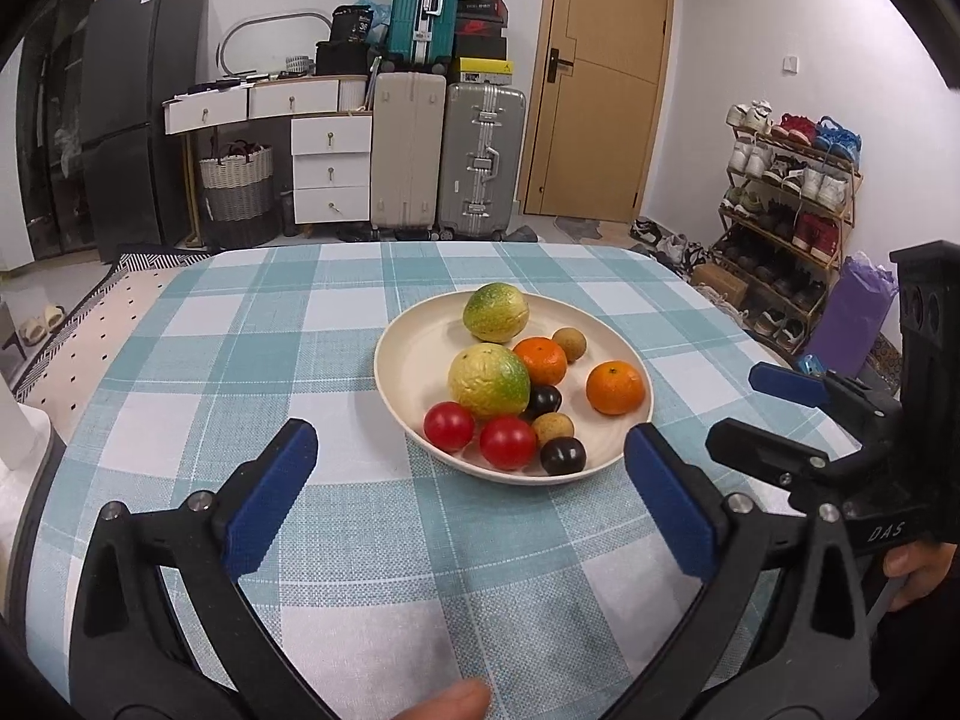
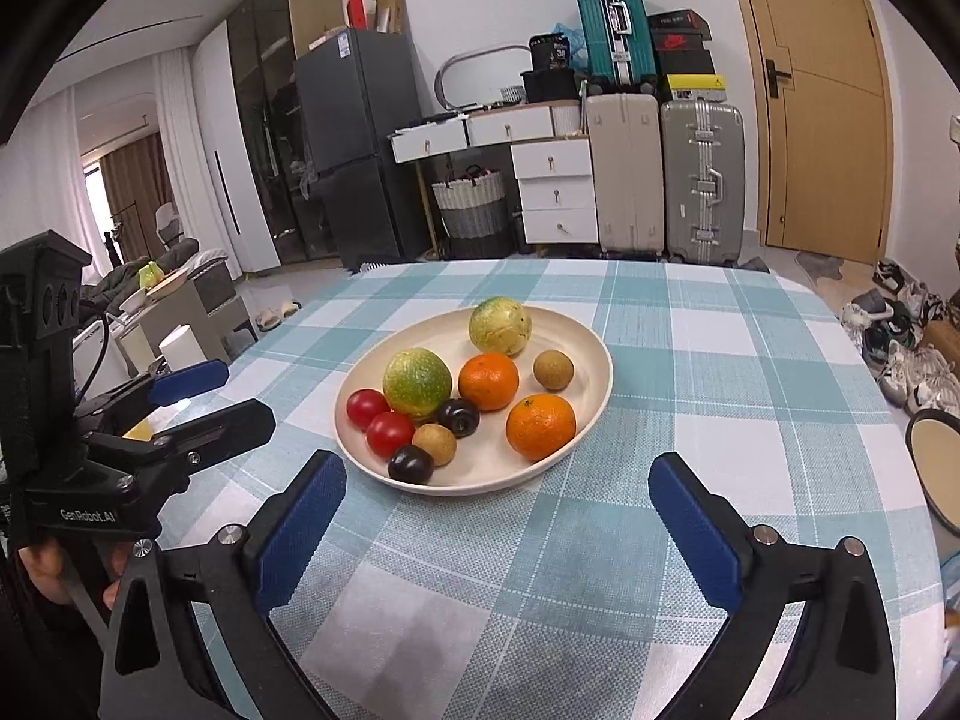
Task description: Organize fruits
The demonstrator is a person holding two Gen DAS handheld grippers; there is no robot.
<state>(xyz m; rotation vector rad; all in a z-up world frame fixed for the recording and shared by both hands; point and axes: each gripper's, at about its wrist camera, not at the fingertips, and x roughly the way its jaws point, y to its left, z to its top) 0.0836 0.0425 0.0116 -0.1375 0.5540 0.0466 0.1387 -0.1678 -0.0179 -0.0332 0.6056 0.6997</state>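
Observation:
A cream plate point(image 1: 414, 342) point(image 2: 591, 354) on the checked tablecloth holds several fruits: two yellow-green citrus point(image 1: 489, 381) point(image 2: 500, 326), two oranges point(image 1: 615, 387) point(image 2: 540, 426), two red tomatoes point(image 1: 507, 442) point(image 2: 390, 433), two dark plums point(image 1: 563, 456) point(image 2: 411, 464) and two brown longans point(image 1: 569, 337) point(image 2: 552, 369). My left gripper point(image 1: 468, 468) is open and empty, just short of the plate's near rim. My right gripper point(image 2: 498, 492) is open and empty, also just short of the near rim. Each gripper shows in the other's view, the right one point(image 1: 756, 414) and the left one point(image 2: 216, 393).
A second cream plate point(image 2: 936, 468) lies at the table's right edge. Suitcases point(image 1: 480, 156), white drawers point(image 1: 330, 168), a fridge point(image 1: 138, 114) and a shoe rack point(image 1: 786, 192) stand beyond the table. The tablecloth point(image 1: 270, 324) spreads left of the plate.

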